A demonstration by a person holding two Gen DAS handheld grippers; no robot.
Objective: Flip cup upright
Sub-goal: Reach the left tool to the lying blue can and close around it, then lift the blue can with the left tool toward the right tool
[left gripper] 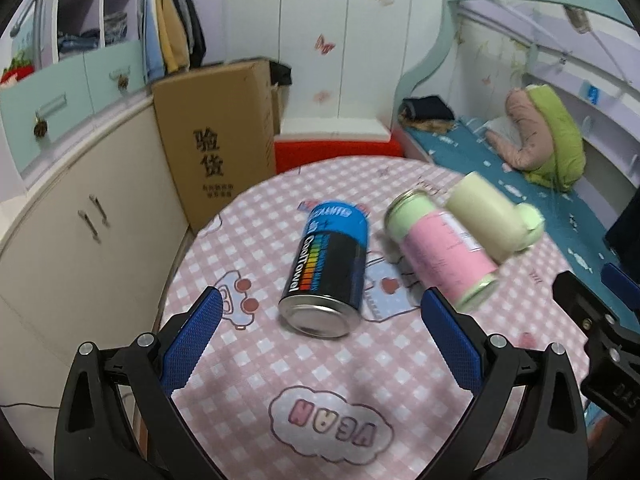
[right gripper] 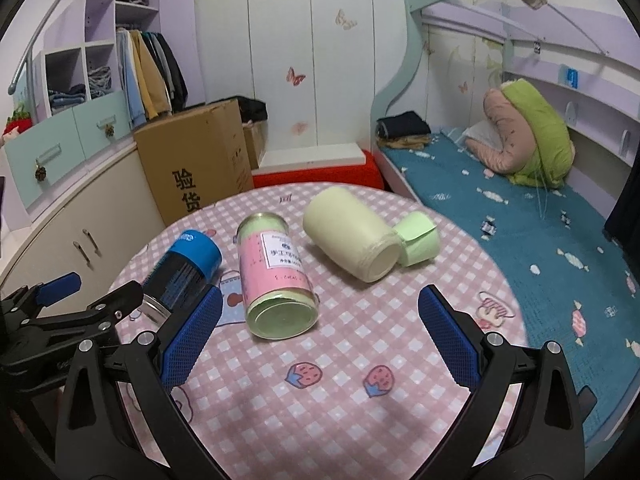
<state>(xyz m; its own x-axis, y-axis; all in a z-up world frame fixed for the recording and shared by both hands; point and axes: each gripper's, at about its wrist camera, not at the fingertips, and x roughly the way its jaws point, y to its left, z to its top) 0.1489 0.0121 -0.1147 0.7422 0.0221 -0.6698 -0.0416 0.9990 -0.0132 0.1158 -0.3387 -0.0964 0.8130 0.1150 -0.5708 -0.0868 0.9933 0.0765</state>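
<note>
Three containers lie on their sides on a round table with a pink checked cloth (left gripper: 320,368) (right gripper: 340,360). A blue and black can (left gripper: 330,268) (right gripper: 184,268) lies at the left. A pink and green jar (left gripper: 444,252) (right gripper: 274,276) lies in the middle. A pale yellow cup (left gripper: 484,214) (right gripper: 352,238) with a light green lid (left gripper: 530,222) (right gripper: 418,238) lies at the right. My left gripper (left gripper: 320,308) is open just before the can's base. My right gripper (right gripper: 320,308) is open just before the jar's base and empty.
A cardboard box (left gripper: 220,140) (right gripper: 196,164) and a cream cabinet (left gripper: 80,220) stand left of the table. A bed with a blue sheet (right gripper: 520,220) runs along the right. A red stool (right gripper: 316,174) stands behind the table. Each gripper shows at the other view's edge.
</note>
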